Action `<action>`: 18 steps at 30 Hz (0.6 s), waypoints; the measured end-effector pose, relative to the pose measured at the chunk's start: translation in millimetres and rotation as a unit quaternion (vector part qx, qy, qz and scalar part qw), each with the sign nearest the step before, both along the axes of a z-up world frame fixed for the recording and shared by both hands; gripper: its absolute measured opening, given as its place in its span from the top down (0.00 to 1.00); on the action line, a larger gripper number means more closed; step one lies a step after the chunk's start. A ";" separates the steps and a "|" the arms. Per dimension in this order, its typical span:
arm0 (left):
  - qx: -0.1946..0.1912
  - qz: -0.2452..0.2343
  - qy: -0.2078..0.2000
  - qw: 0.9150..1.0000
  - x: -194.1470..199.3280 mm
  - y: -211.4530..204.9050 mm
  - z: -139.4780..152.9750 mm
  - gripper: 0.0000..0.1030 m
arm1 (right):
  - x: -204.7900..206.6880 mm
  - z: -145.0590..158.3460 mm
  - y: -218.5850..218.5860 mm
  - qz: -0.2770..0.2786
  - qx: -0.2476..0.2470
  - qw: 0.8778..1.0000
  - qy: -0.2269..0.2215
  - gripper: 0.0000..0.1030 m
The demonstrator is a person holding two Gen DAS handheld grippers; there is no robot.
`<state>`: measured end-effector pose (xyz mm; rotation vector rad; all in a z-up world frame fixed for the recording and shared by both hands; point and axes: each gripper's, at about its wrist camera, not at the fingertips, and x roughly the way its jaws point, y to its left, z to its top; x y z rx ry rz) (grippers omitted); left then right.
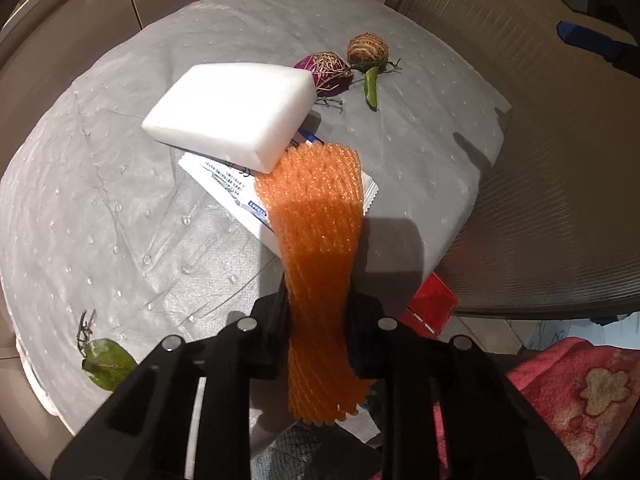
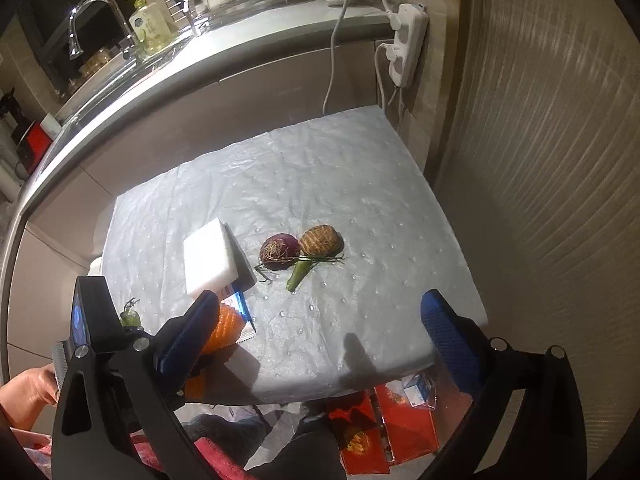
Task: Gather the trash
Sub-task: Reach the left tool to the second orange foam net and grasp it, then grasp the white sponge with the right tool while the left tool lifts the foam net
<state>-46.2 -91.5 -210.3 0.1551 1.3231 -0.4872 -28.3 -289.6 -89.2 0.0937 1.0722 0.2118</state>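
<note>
— What colours lie on the grey dimpled mat [image 1: 100,200]?

— An orange foam net [image 1: 320,240] with a lattice texture, a plain white sponge block [image 1: 230,114], and a white packet [image 1: 244,196] with blue print.

— And the vegetable scraps?

— A purple onion end [image 2: 280,250] (brown roots on it), a tan one [image 2: 320,240], a green pepper tip [image 1: 371,86], a green leaf [image 1: 108,362].

— The right gripper's pads [image 2: 450,340]?

— Blue, on black arms.

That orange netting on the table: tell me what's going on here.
The left gripper is shut on the orange foam net, whose far end lies over a white wrapper beside a white foam block. The right gripper hangs open above the covered table, holding nothing. An onion end, a brown root end, a green pepper piece and a leaf lie uncollected.
</note>
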 end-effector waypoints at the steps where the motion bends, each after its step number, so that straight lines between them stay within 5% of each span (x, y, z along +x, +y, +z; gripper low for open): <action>1: -0.004 0.004 -0.006 1.000 -0.5 3.6 5.6 0.79 | 3.4 -2.4 5.3 0.012 0.003 1.000 0.003 0.03; 11: -0.024 0.011 -0.062 0.998 -21.4 31.9 71.5 0.78 | 56.7 -43.4 90.4 0.157 -0.015 0.987 0.035 0.03; 18: -0.006 0.086 -0.081 0.993 -28.0 74.4 96.0 0.78 | 86.2 -81.9 153.1 0.238 -0.040 0.968 0.064 0.03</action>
